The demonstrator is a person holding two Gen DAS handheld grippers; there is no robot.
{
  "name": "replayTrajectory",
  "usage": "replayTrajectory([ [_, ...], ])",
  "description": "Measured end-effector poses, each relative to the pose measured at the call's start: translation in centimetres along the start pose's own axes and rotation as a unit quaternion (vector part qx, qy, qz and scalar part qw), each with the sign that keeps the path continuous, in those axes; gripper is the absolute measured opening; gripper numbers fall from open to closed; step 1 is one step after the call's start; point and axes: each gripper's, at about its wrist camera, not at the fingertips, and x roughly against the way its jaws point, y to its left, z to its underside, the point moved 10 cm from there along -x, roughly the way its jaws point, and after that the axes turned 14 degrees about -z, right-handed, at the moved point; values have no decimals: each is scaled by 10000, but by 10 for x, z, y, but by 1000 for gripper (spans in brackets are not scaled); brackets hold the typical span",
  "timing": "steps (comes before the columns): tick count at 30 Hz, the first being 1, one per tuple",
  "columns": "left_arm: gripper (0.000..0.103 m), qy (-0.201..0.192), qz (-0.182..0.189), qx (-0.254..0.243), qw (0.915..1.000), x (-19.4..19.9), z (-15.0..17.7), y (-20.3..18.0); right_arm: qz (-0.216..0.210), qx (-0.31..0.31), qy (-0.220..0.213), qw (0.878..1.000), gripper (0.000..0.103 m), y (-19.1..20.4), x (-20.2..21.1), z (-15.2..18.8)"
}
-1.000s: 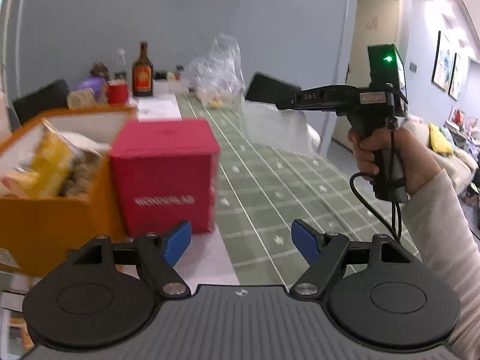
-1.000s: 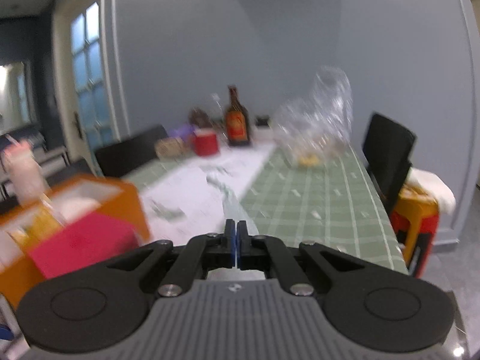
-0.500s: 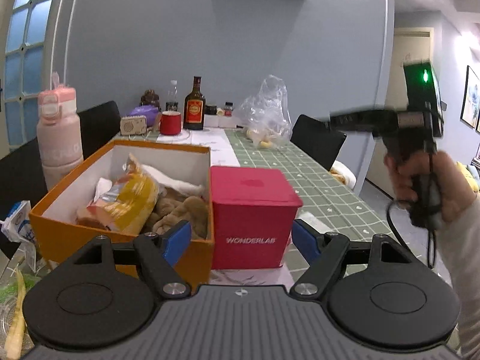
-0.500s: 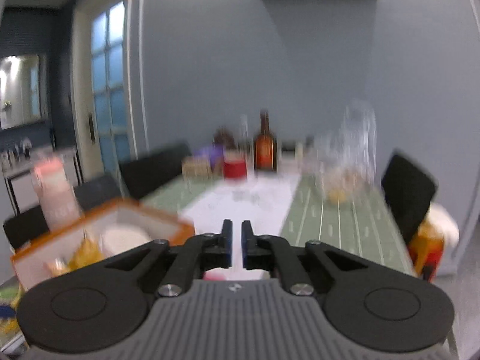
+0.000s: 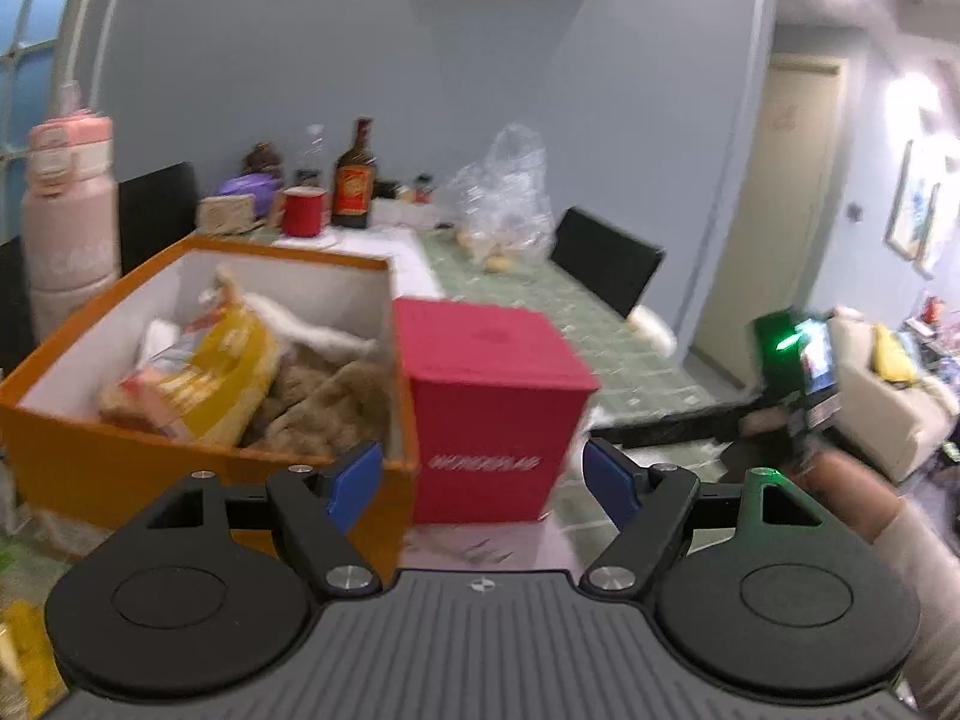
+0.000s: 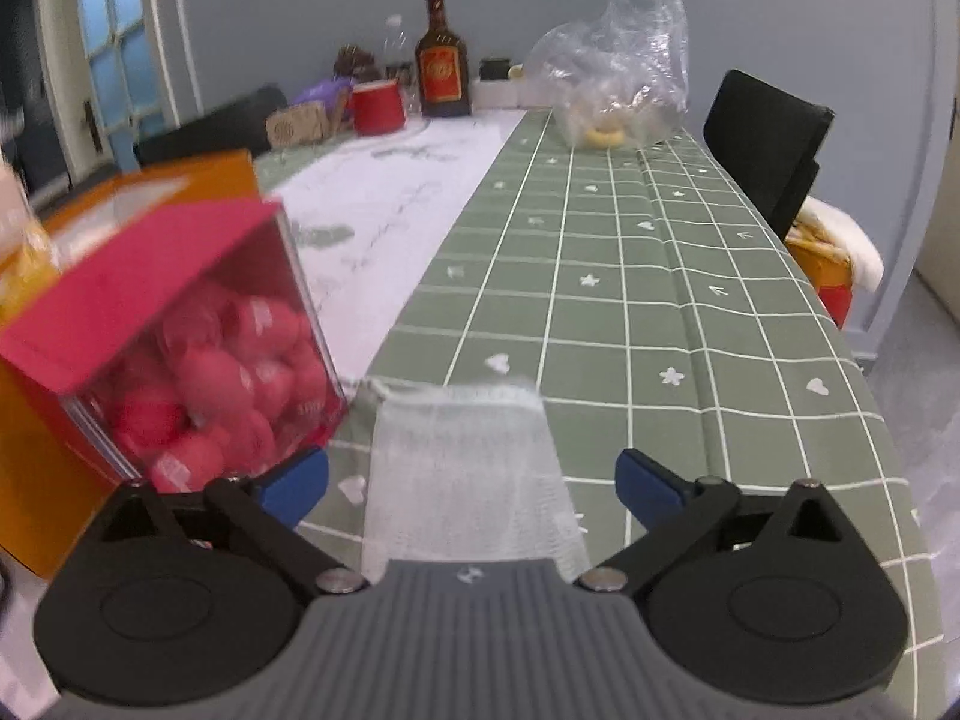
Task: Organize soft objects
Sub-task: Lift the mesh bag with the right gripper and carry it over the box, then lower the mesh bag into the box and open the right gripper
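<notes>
An orange box [image 5: 180,462] holds a yellow snack bag [image 5: 222,378], brown plush pieces [image 5: 324,402] and white cloth. It also shows at the left edge of the right wrist view [image 6: 36,480]. A red cube box [image 5: 492,402] stands against its right side; its clear side shows pink balls [image 6: 228,384]. A white mesh pouch [image 6: 468,468] lies flat on the green tablecloth between the fingers of my open right gripper [image 6: 471,480]. My left gripper [image 5: 483,477] is open and empty, in front of the two boxes. The right gripper shows blurred, low right, in the left wrist view [image 5: 660,429].
A long table with a green checked cloth [image 6: 660,276] and a white runner [image 6: 384,204]. At its far end stand a brown bottle [image 6: 443,66], a red cup [image 6: 377,108] and a clear plastic bag [image 6: 624,78]. A pink flask [image 5: 66,222] stands left. A black chair [image 6: 768,144] is at the right.
My right gripper has opened and dropped low to the table; the white pouch now lies between its fingers. My left gripper has stayed open and shifted slightly.
</notes>
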Motion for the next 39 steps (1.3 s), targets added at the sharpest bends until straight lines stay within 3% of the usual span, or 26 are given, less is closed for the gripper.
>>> replayTrajectory([
  [4, 90, -105, 160, -135, 9997, -4, -8, -12, 309, 269, 189, 9990, 100, -7, -16, 5],
  [12, 90, 144, 51, -221, 9996, -42, -20, -29, 178, -20, 154, 9997, 97, -30, -24, 14],
  [15, 90, 261, 117, -331, 9990, -55, -23, -31, -26, 235, 10, 9997, 82, -23, -22, 13],
  [17, 90, -12, 62, -339, 9994, -60, -30, -27, -154, 444, -58, 9989, 68, -14, -19, 14],
  [19, 90, -215, -64, -237, 9995, -64, -36, -20, -258, 564, -75, 9980, 46, -6, -17, 15],
  [20, 90, -218, -80, -172, 9996, -66, -38, -17, -257, 585, -80, 9979, 41, -3, -19, 14],
  [22, 90, -147, -108, 23, 9998, -69, -42, -11, -235, 651, -75, 9976, 22, 2, -22, 12],
  [26, 90, 28, -306, 183, 9994, -71, -45, -1, -239, 911, -144, 9954, 9, 9, -23, 12],
  [27, 90, 39, -356, 187, 9992, -71, -44, 1, -212, 907, -171, 9955, 0, 8, -23, 12],
  [30, 90, 302, -445, 47, 9985, -74, -39, 3, -145, 767, -207, 9967, 0, 6, -21, 12],
  [33, 90, 270, -417, -74, 9987, -72, -35, 5, 60, 461, -446, 9979, 0, -2, -3, 6],
  [39, 90, 88, -776, -254, 9966, -64, -29, -1, 475, 768, -1550, 9838, 0, 25, 68, -31],
])
